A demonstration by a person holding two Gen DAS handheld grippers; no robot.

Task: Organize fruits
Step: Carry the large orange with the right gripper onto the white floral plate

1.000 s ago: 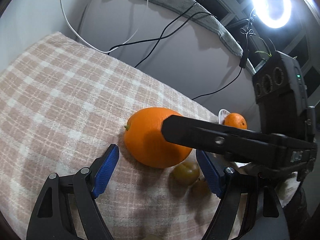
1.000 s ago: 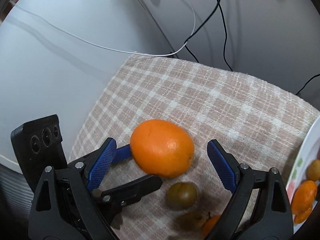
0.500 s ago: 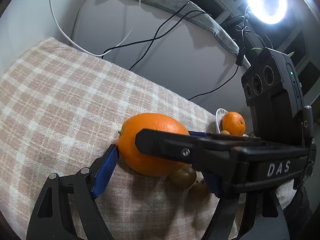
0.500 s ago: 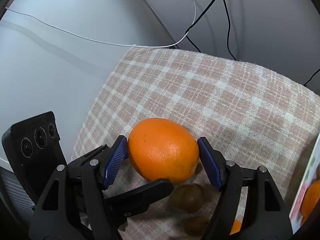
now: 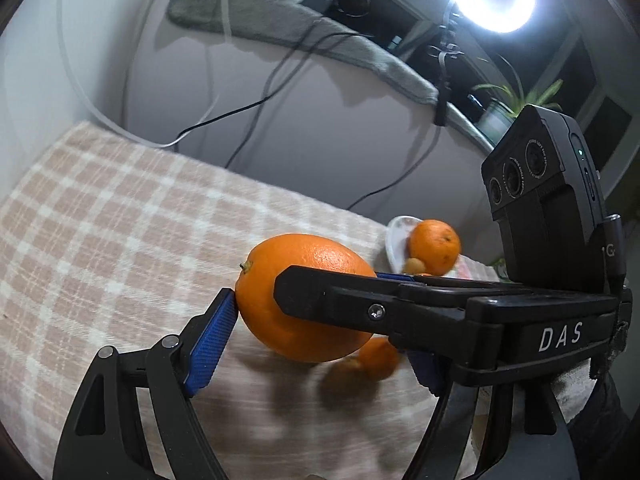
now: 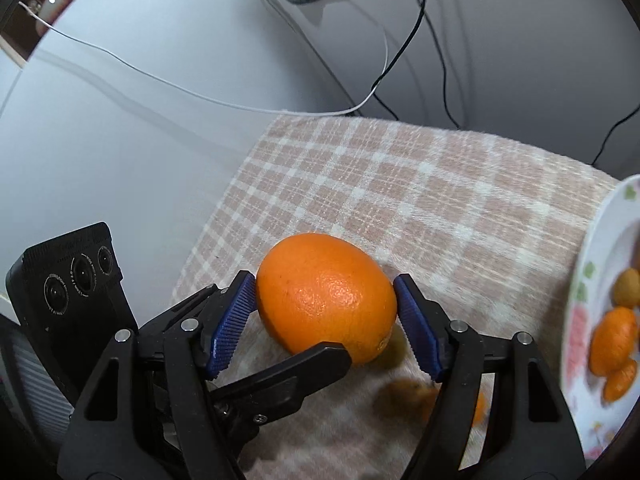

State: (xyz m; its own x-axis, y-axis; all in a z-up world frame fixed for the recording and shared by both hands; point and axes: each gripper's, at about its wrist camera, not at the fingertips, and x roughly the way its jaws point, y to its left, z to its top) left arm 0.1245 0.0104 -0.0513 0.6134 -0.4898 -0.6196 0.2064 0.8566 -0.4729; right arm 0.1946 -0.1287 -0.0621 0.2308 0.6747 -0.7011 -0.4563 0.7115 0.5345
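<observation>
Our right hand-held gripper (image 6: 326, 324) is closed on the large, glossy orange (image 6: 326, 298), both blue ribbed pads (image 6: 232, 326) pressed against its sides. Our left hand-held gripper (image 5: 316, 338) meets the same fruit: its left blue pad (image 5: 210, 344) touches the orange's stem end, while its other finger is hidden behind the right gripper's black arm, so we cannot tell whether it truly grips. The orange sits above the pink-and-white checked cloth (image 6: 440, 200) covering the surface. Blurred small fruits (image 5: 376, 358) lie beneath it. Off to the right, a white floral-rimmed plate (image 6: 580, 292) holds small tangerines (image 6: 612, 340).
</observation>
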